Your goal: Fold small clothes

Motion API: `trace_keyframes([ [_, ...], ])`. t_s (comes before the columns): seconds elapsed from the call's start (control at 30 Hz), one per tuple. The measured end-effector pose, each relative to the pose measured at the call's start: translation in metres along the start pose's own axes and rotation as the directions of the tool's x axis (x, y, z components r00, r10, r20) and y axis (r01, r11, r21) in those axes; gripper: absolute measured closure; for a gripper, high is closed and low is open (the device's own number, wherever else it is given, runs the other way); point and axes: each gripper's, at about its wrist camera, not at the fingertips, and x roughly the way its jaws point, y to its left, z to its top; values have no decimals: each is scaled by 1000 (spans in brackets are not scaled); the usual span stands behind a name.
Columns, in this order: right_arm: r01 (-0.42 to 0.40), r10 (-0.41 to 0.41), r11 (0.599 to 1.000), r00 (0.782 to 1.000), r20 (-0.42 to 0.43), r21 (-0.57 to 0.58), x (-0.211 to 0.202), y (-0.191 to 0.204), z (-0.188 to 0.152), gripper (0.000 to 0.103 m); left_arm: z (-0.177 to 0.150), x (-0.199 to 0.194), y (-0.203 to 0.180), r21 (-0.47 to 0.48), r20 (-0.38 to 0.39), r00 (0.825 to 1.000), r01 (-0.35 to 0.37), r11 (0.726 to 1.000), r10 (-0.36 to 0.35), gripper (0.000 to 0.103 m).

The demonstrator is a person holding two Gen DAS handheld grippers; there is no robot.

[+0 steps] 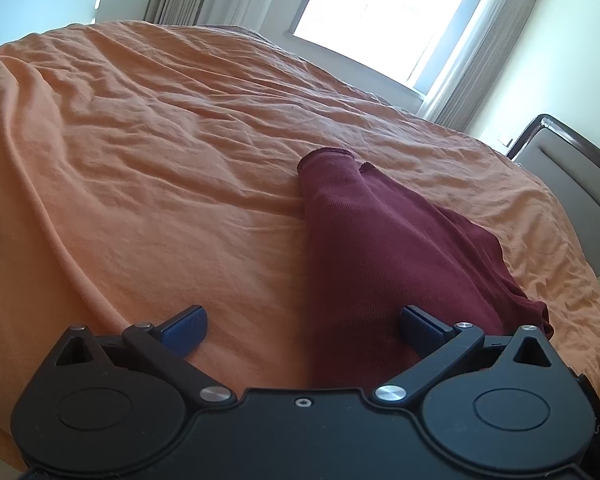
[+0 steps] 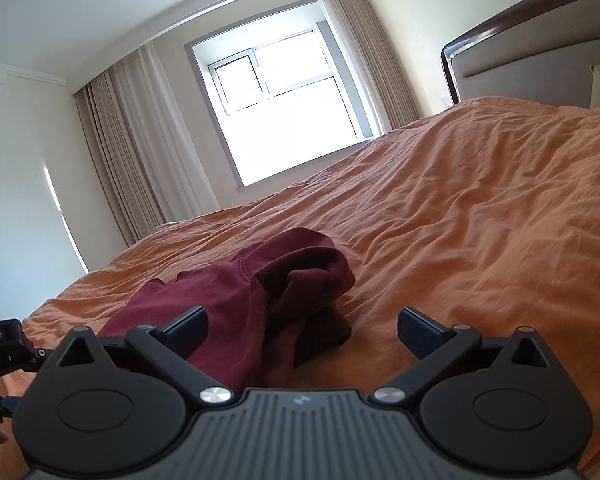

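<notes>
One maroon garment [image 1: 384, 248], soft ribbed knit, lies on the bed's rumpled orange sheet [image 1: 140, 160], near the headboard [image 1: 572, 184] side. In the left view its long axis runs away from the camera, hemmed open end farthest. In the right view it is bunched [image 2: 268, 292]. Two grippers: left gripper [image 1: 302, 326] and right gripper [image 2: 302, 326] both spread wide, gripping nothing.
</notes>
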Motion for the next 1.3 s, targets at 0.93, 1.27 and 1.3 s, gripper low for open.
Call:
trace_keyframes([
  [0.93, -81, 82, 996, 997, -18, 46, 85, -46, 2, 0, 17, 57, -14, 120, -32, 999, 48, 992, -44, 0],
  [1.27, -81, 81, 996, 997, 4, 40, 84, -45, -1, 0, 18, 58, -13, 125, -34, 998, 50, 991, -46, 0],
  [1.3, -81, 81, 996, 997, 7, 39, 84, -45, -1, 0, 18, 58, -13, 125, -33, 998, 51, 991, -47, 0],
])
